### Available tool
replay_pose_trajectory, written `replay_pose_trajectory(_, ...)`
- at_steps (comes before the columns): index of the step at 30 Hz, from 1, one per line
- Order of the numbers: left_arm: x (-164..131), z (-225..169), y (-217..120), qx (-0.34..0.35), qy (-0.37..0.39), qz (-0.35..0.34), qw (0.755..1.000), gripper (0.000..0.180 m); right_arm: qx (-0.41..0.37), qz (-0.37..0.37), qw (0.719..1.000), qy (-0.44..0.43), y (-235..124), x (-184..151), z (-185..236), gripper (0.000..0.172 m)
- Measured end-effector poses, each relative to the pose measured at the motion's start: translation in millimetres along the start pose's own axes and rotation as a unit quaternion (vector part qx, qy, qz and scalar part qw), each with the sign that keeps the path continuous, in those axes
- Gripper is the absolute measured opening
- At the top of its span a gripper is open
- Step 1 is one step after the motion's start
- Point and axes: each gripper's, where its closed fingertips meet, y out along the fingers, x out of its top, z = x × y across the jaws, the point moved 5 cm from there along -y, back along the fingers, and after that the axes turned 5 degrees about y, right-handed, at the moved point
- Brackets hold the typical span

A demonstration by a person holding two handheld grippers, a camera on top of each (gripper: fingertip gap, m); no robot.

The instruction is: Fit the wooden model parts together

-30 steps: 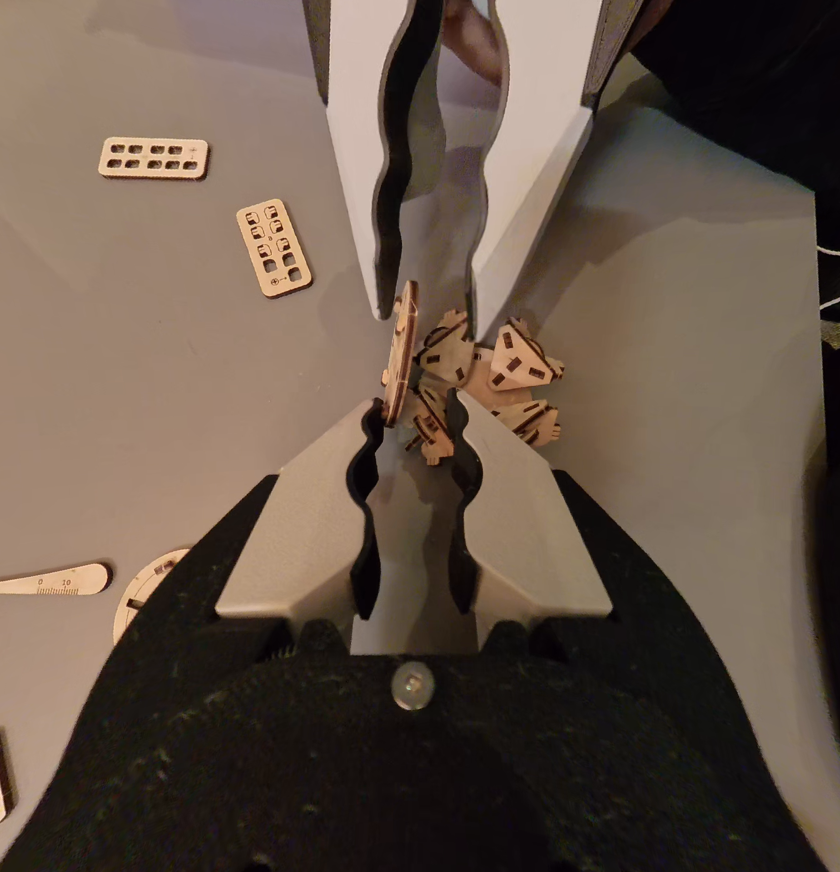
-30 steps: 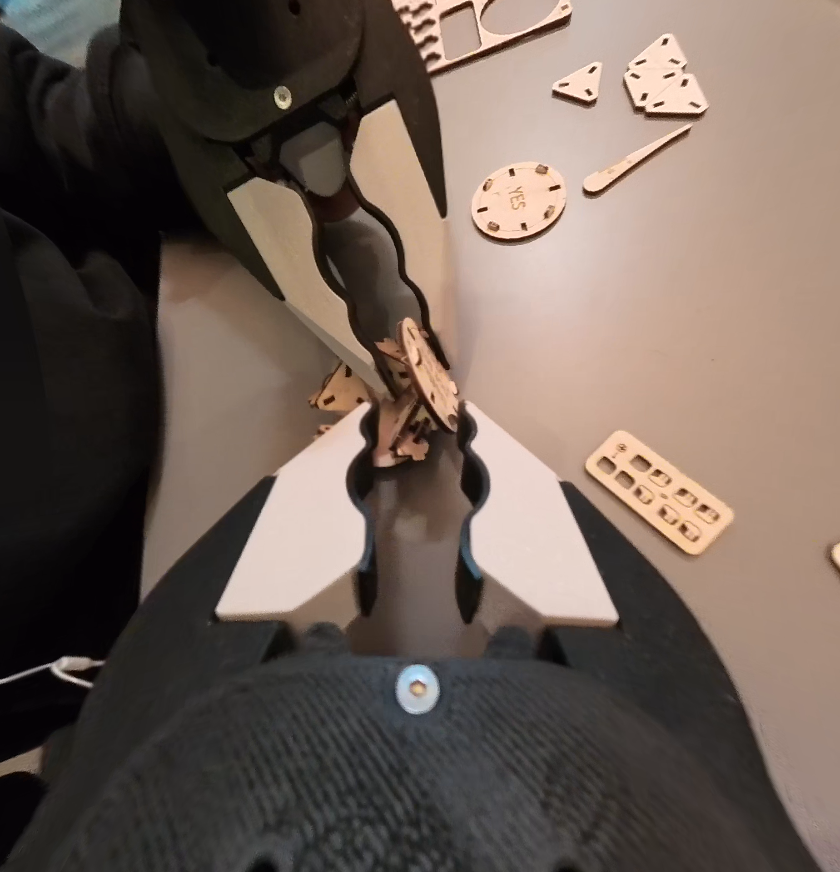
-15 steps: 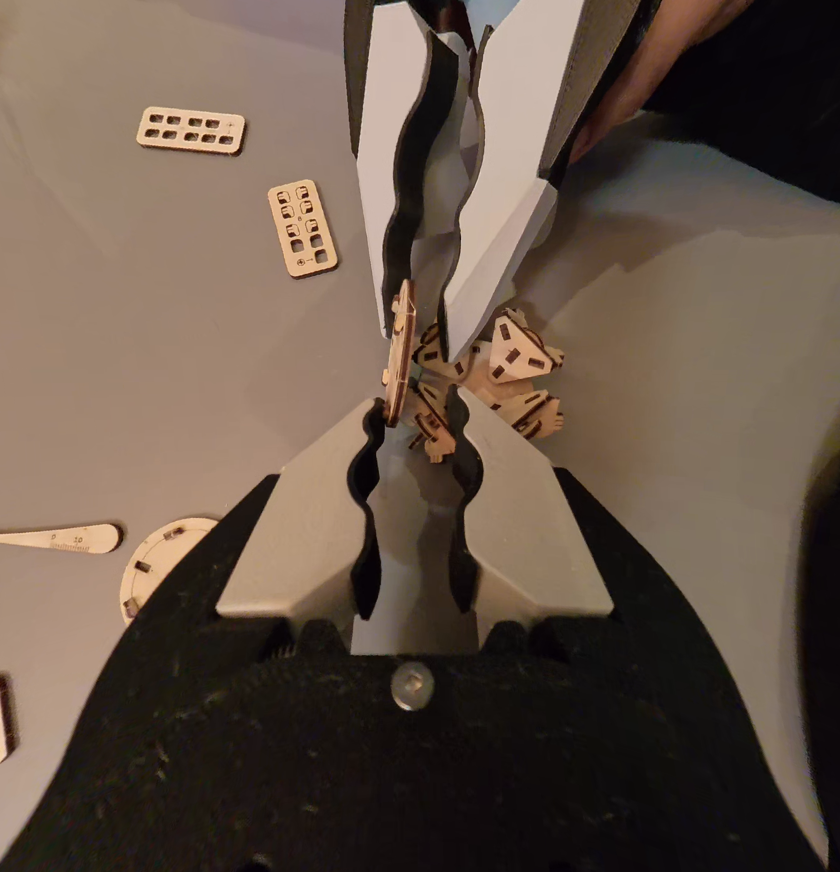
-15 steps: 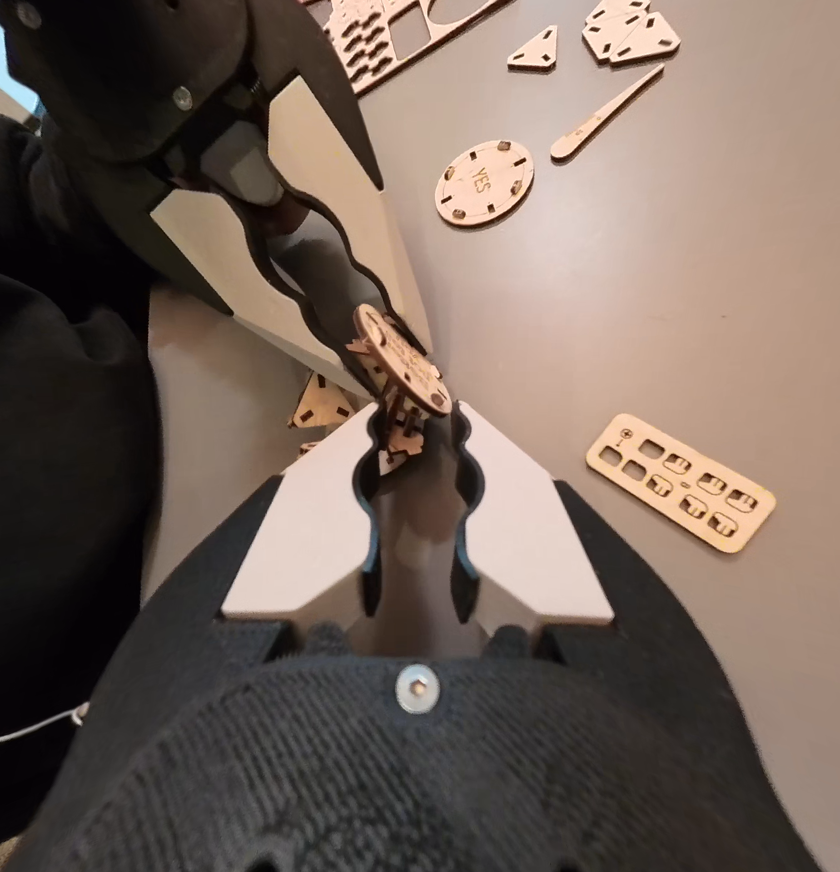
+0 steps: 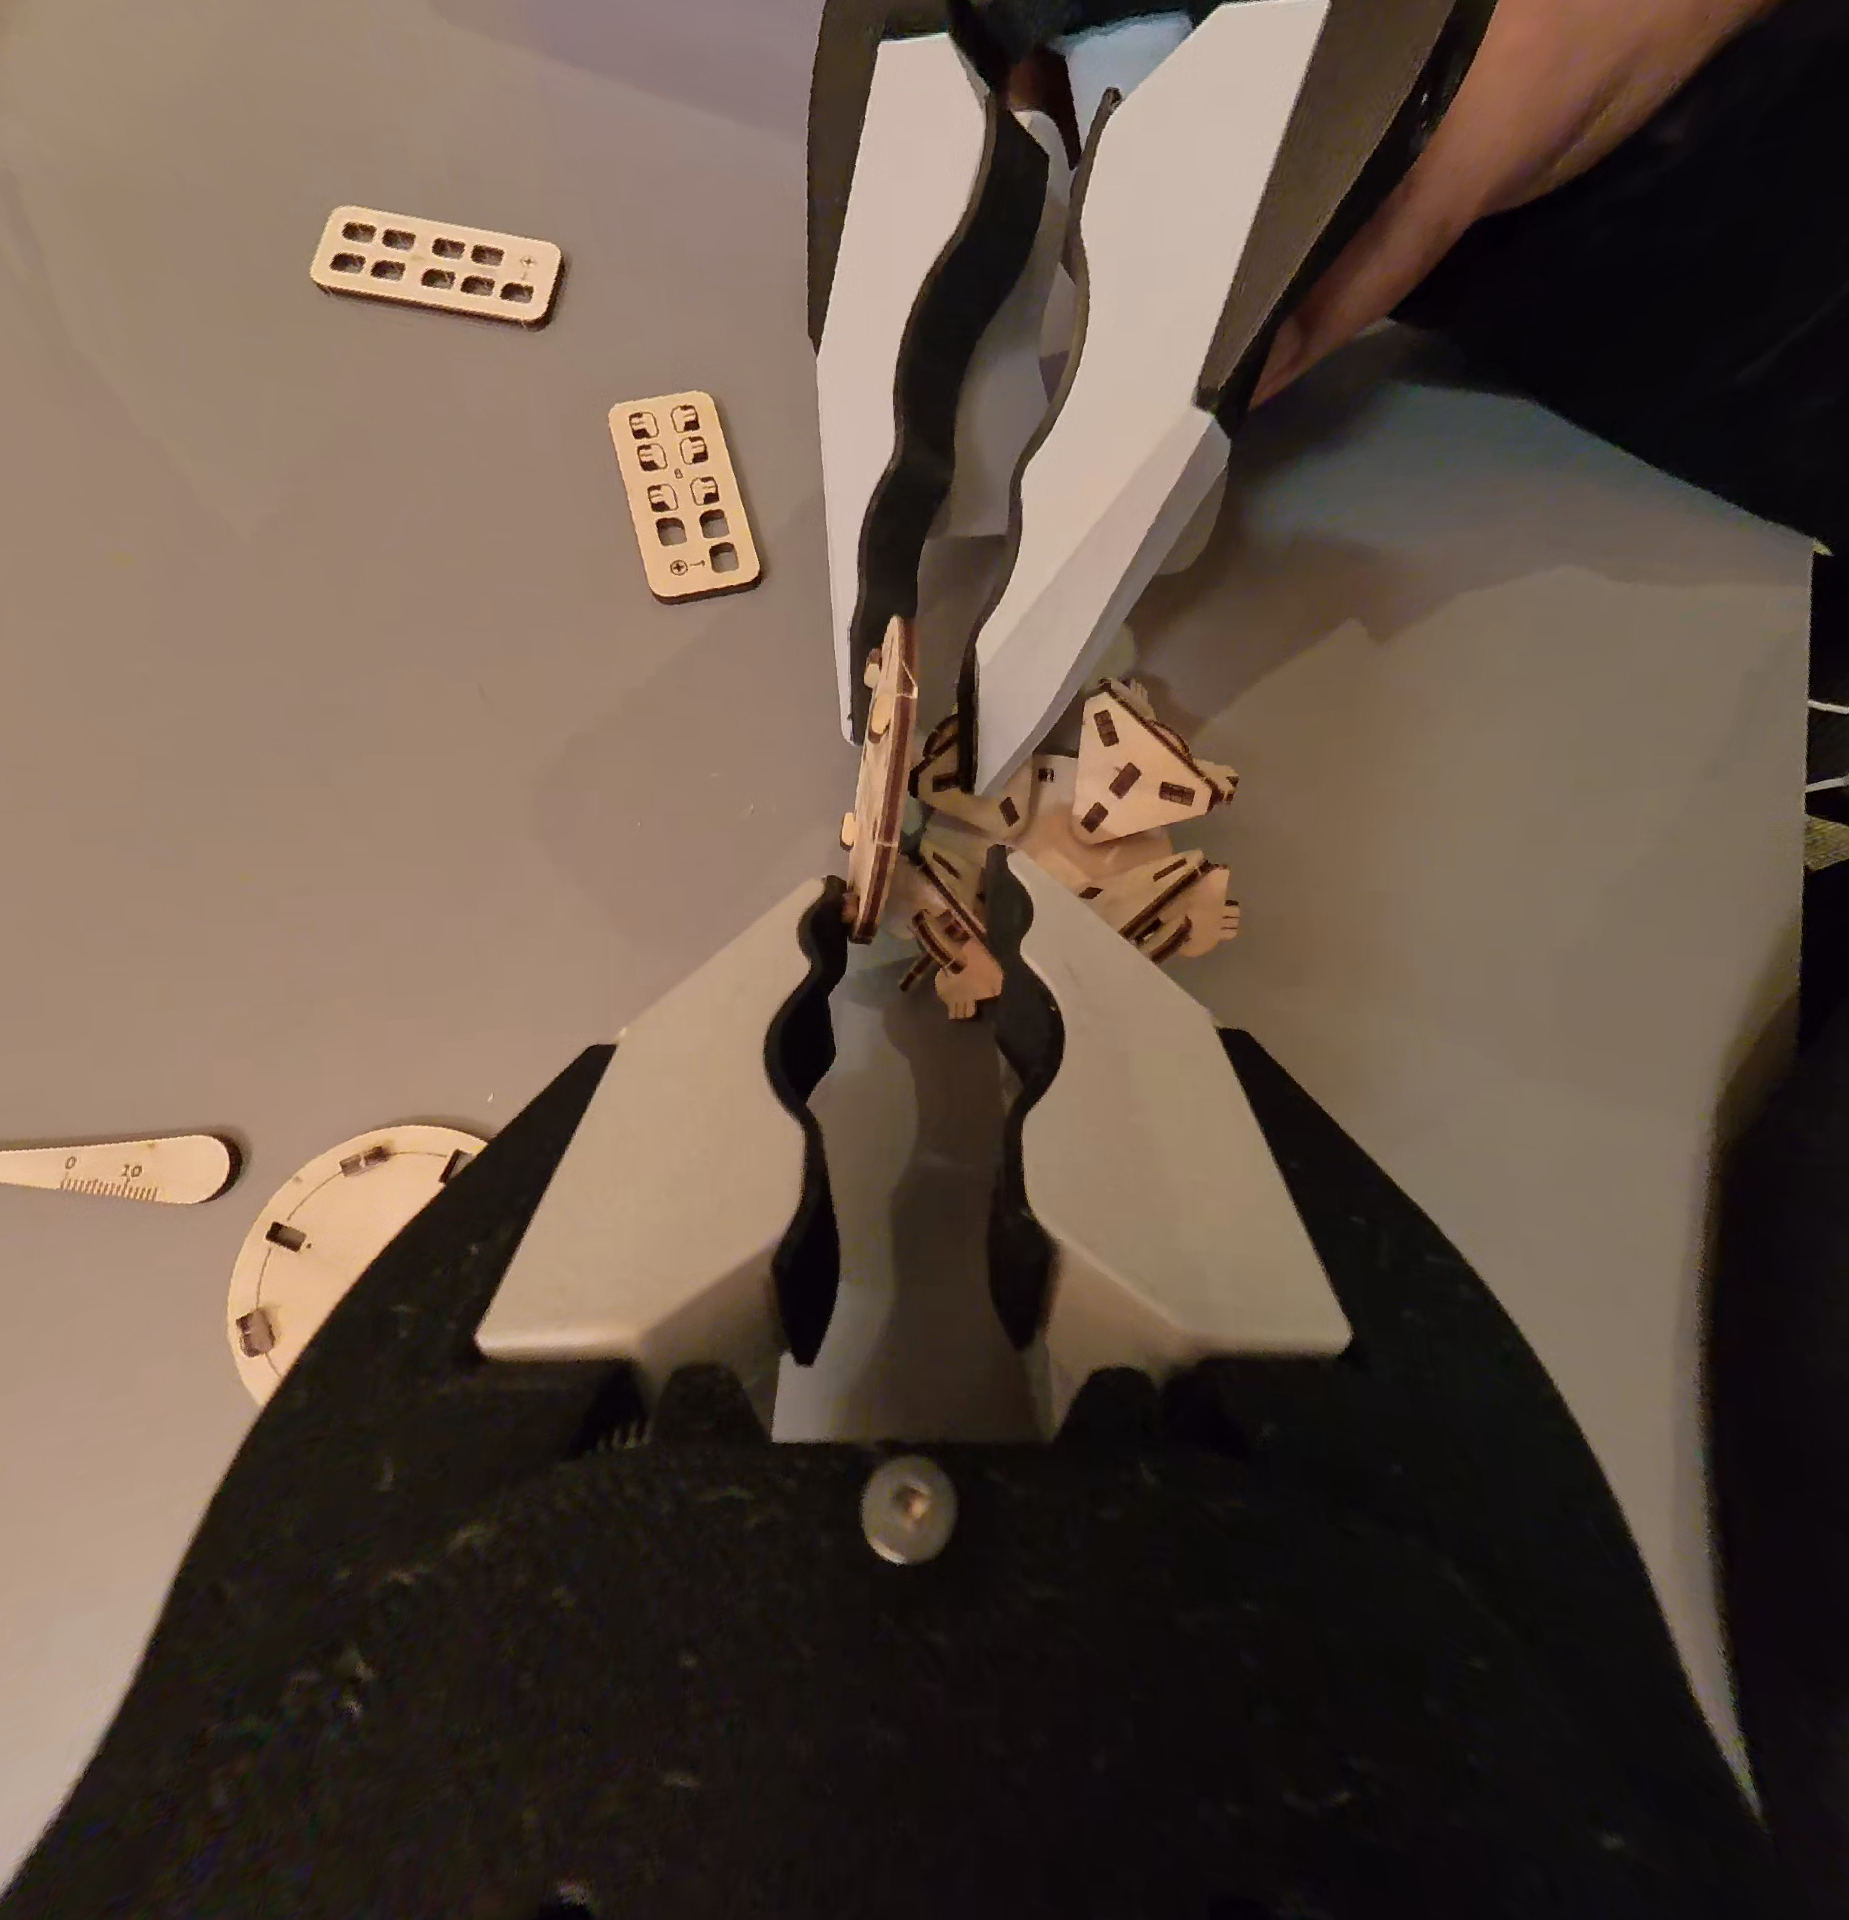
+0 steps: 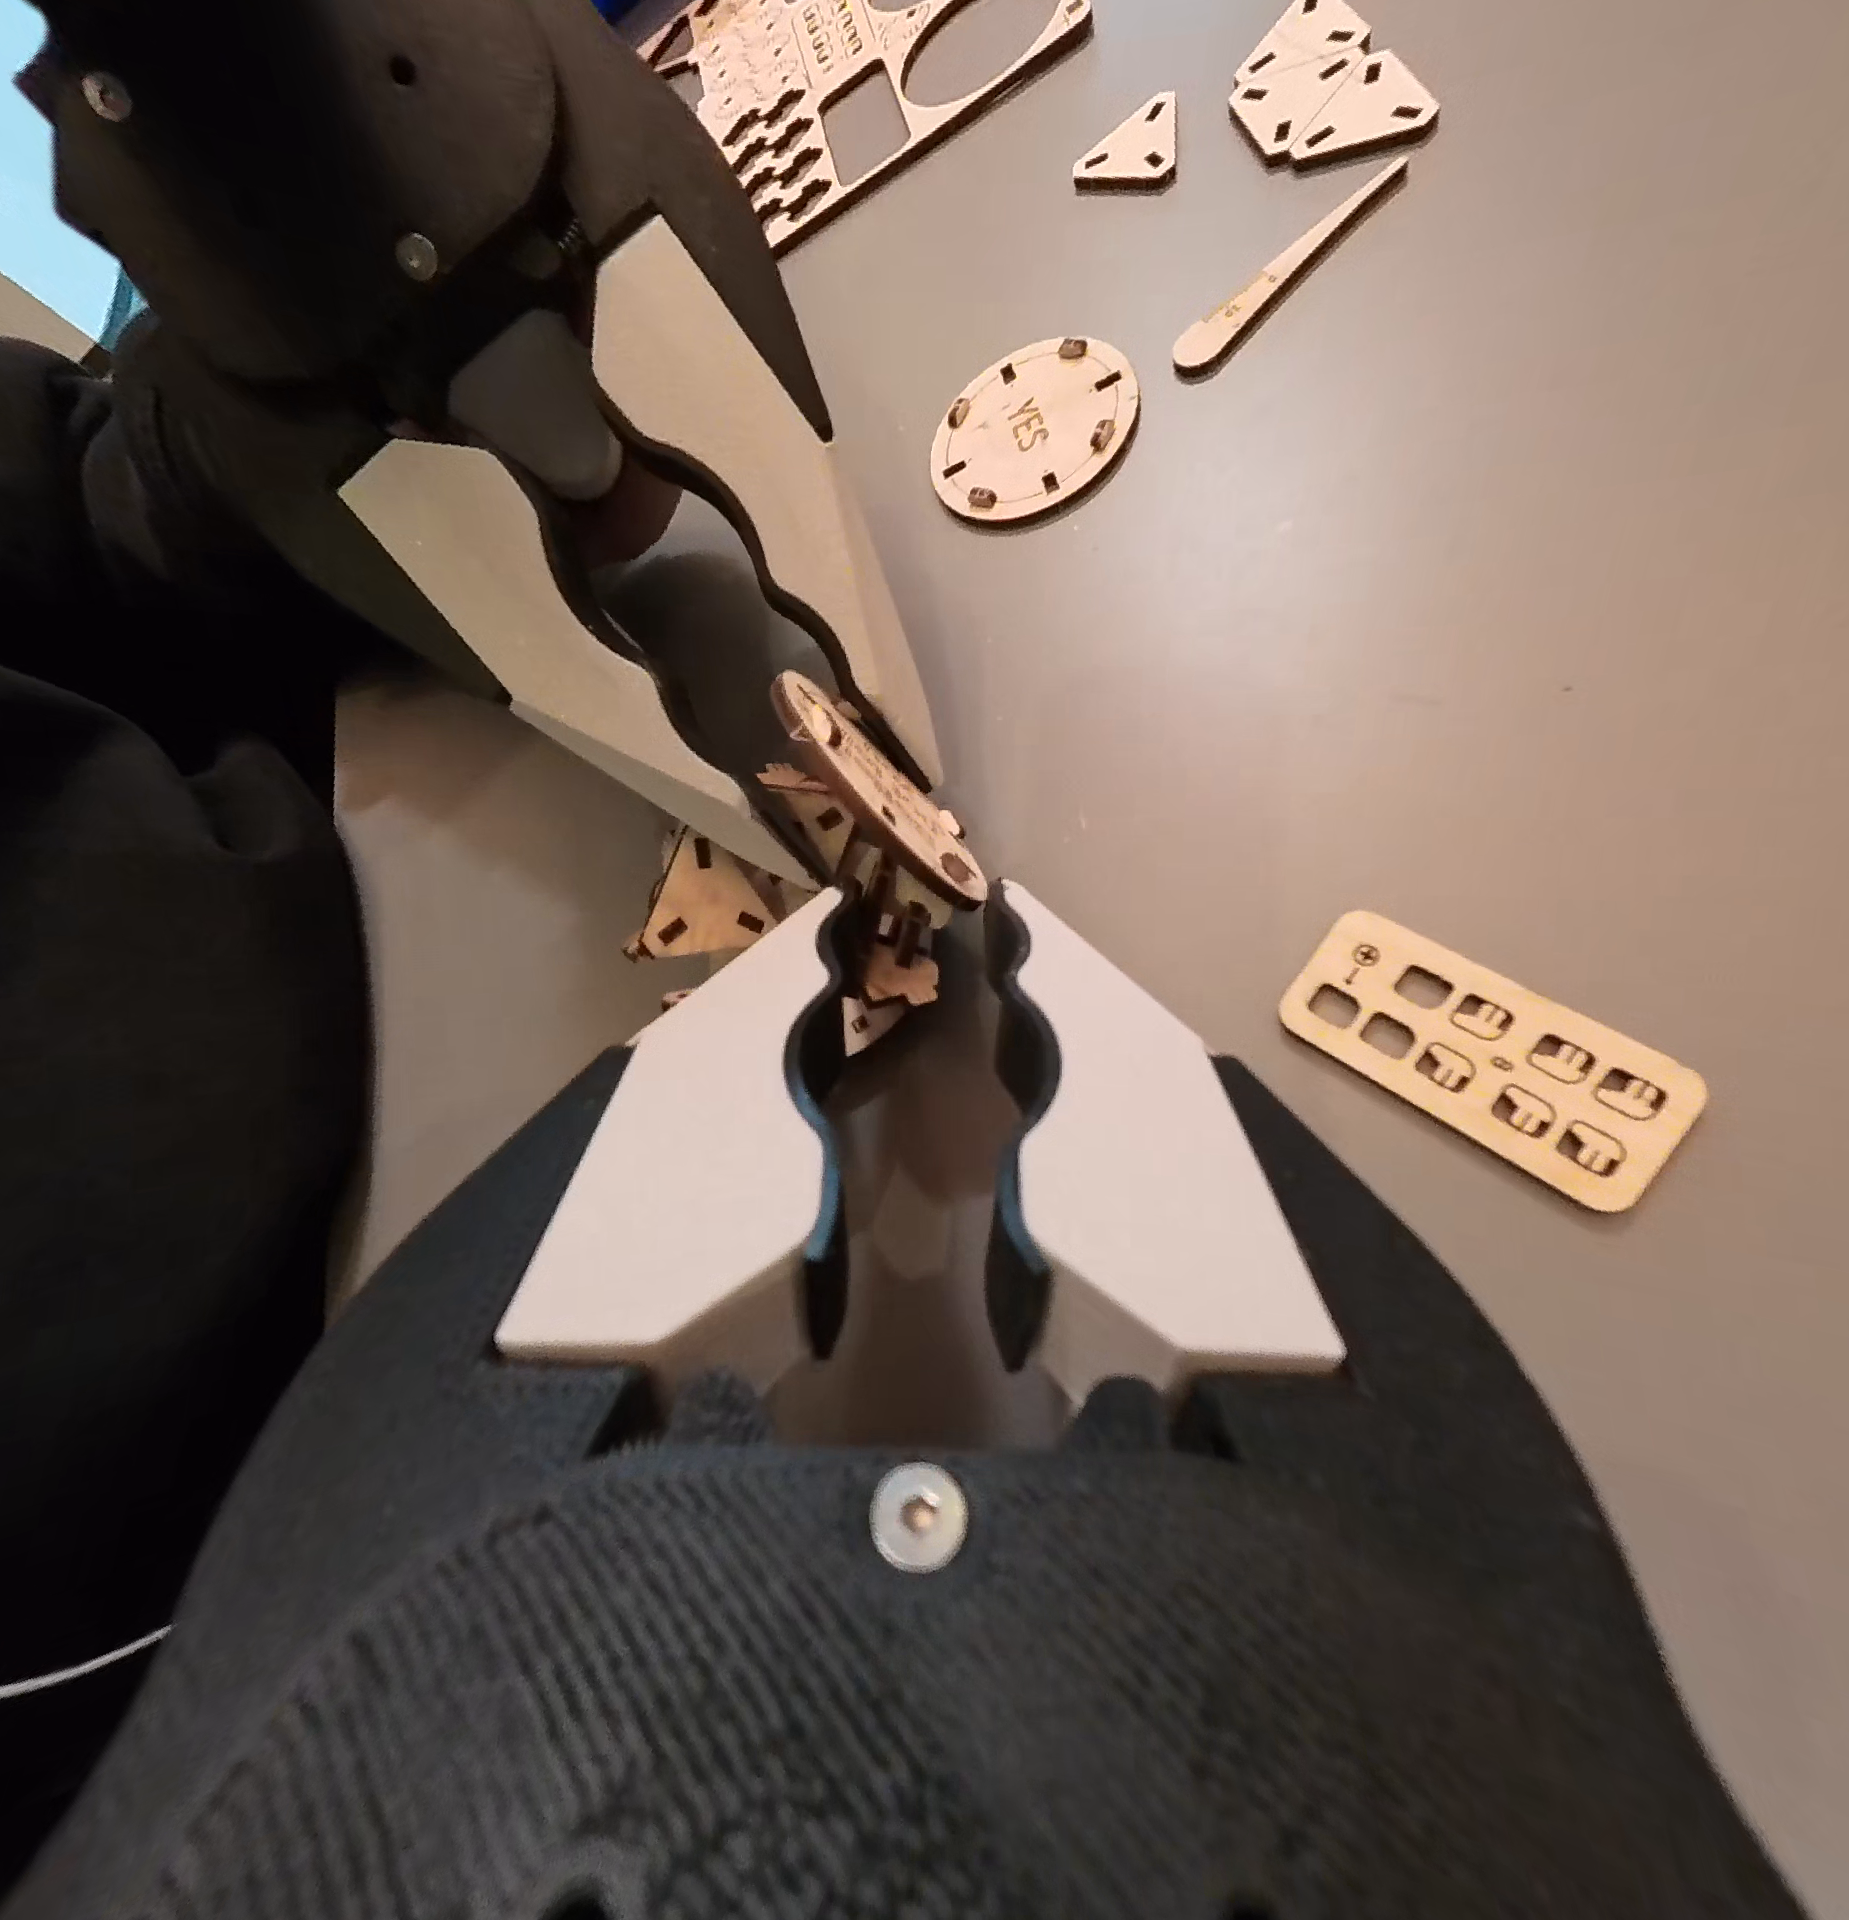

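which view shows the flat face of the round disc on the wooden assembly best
The right wrist view: the round disc on the wooden assembly turns its broad engraved face toward that camera, tabs visible. The left wrist view shows the same disc almost edge-on, a thin brown strip.

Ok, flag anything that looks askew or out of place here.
Only the wooden assembly: it stands tilted, its round disc on edge, with both grippers' fingertips closed in around it. The other plywood pieces, such as the slotted card, lie flat on the grey table.
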Motion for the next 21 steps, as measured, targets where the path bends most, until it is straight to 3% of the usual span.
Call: replay_pose_trajectory(21, -2.6, 1.6, -0.8, -0.013, -0.014, -0.001, 1.000, 0.024, -0.028, -0.014, 0.995, -0.092, 1.2, 2.7, 3.3, 0.025)
